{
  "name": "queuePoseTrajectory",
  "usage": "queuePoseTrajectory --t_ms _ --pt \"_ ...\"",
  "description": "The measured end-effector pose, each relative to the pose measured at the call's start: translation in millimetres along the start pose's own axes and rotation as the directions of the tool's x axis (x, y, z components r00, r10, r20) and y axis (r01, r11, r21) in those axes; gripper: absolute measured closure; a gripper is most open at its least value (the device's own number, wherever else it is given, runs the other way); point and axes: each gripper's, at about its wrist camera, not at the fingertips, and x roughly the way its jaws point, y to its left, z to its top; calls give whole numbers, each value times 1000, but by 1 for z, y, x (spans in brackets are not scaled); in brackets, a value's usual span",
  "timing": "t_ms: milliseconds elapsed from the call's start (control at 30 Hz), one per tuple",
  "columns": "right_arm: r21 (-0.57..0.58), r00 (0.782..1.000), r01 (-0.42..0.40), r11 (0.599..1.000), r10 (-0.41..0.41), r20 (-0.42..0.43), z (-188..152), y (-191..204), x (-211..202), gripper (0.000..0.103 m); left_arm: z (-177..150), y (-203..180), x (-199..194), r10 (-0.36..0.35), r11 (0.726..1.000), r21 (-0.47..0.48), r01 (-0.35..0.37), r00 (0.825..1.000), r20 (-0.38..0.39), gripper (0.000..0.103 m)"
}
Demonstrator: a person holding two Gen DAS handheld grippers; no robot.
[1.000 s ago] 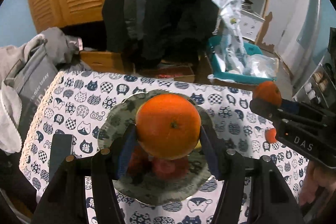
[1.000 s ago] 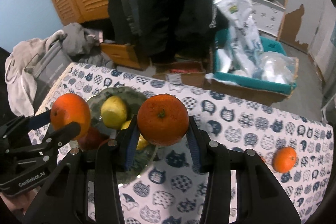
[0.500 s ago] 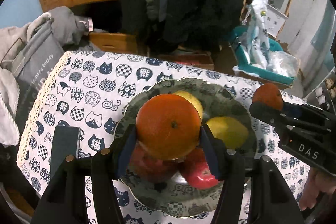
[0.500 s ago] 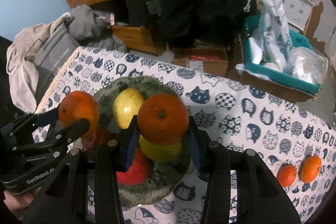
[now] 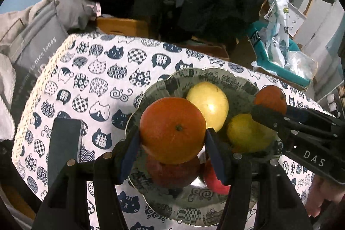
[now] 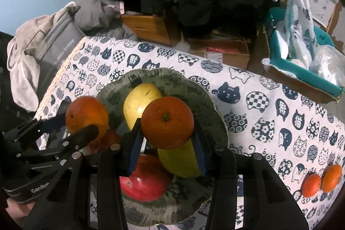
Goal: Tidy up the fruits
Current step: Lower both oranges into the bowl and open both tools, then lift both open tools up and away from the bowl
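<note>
My left gripper point(image 5: 172, 148) is shut on a large orange point(image 5: 172, 129) and holds it over the green patterned plate point(image 5: 172, 210). My right gripper point(image 6: 167, 144) is shut on another orange point(image 6: 167, 124) above the same plate point(image 6: 212, 120). The plate holds two yellow fruits point(image 5: 208, 104) point(image 5: 248, 133) and red apples point(image 6: 144, 182). The right gripper's orange shows in the left wrist view point(image 5: 270, 98); the left gripper's orange shows in the right wrist view point(image 6: 86, 115). Two small oranges point(image 6: 321, 179) lie on the cloth at the right.
The table has a cat-print cloth point(image 5: 86, 83). A dark phone-like slab point(image 5: 63, 143) lies left of the plate. A grey bag and clothes point(image 5: 32, 40) sit past the left edge. A teal bin with plastic bags point(image 6: 301, 57) stands beyond the far edge.
Both grippers, each holding its orange, have moved forward and down over the plate. The plate and its fruit now fill more of both views.
</note>
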Motion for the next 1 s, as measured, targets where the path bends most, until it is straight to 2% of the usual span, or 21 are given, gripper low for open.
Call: queuePoseTrajectory --t_ms 200,367,600,767,1000 --pt "-2 1000 -5 1000 5 -27 -1 2 8 59 0 -1 0 -2 1000 19 2 1000 -2 39" --pt "10 1000 -21 1000 21 -4 0 -1 1 44 1 -3 -8 5 1000 31 -6 1000 15 38" --pt "33 1000 -2 999 1 29 0 -9 -17 43 1 -5 -22 -6 1000 24 5 999 36 35" --pt "18 997 51 999 -52 64 0 -11 -37 43 -1 -13 -37 -17 999 37 15 998 61 34" --pt "-8 982 153 988 -151 117 -5 -14 -67 43 -1 -29 -64 -36 998 64 28 992 122 25"
